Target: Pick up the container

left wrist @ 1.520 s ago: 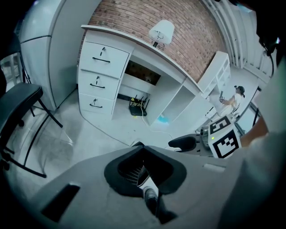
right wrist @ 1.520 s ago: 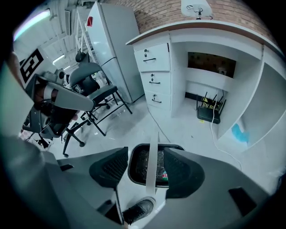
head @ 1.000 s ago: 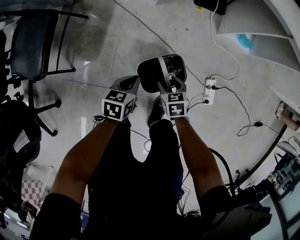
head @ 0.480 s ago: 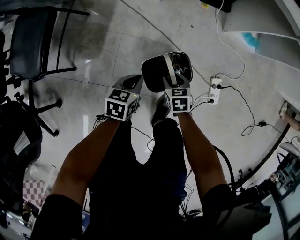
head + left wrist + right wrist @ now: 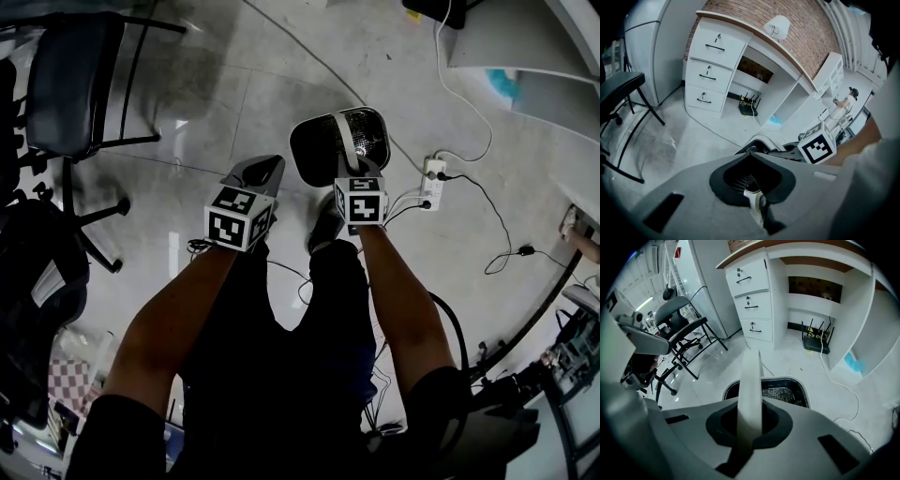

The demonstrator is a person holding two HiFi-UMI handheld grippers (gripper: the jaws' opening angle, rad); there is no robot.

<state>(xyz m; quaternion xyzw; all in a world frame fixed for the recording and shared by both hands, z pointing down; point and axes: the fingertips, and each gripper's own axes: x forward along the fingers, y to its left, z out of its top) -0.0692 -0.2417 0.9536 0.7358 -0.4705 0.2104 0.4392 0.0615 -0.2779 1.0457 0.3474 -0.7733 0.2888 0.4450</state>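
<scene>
Container (image 5: 314, 150) sits on the floor (image 5: 234, 103) just ahead of your feet: black, open top, white handle (image 5: 343, 136) arching over it.

Left to right:
- Chair (image 5: 75, 84) is well off to the left, no issue.
- Left gripper (image 5: 261, 171) hangs just beside the container's left edge. Its fingers are together on nothing, and as far as I can tell it isn't touching the container.
- Right gripper (image 5: 352, 169) is over the container's near-right side. Its fingers have just been closing and now pinch the handle; the band runs straight up between them in the right gripper view.

Risks, my read:
- The band looks thin and smooth, so a fast lift may let it slide through the fingers.
- The grip looks off-centre, toward the near rim. Expect the container to tilt or swing as it leaves the floor and maybe bump the left gripper.
- Power strip (image 5: 433, 183) lies near on the right, so a swing that way could clip it.
</scene>
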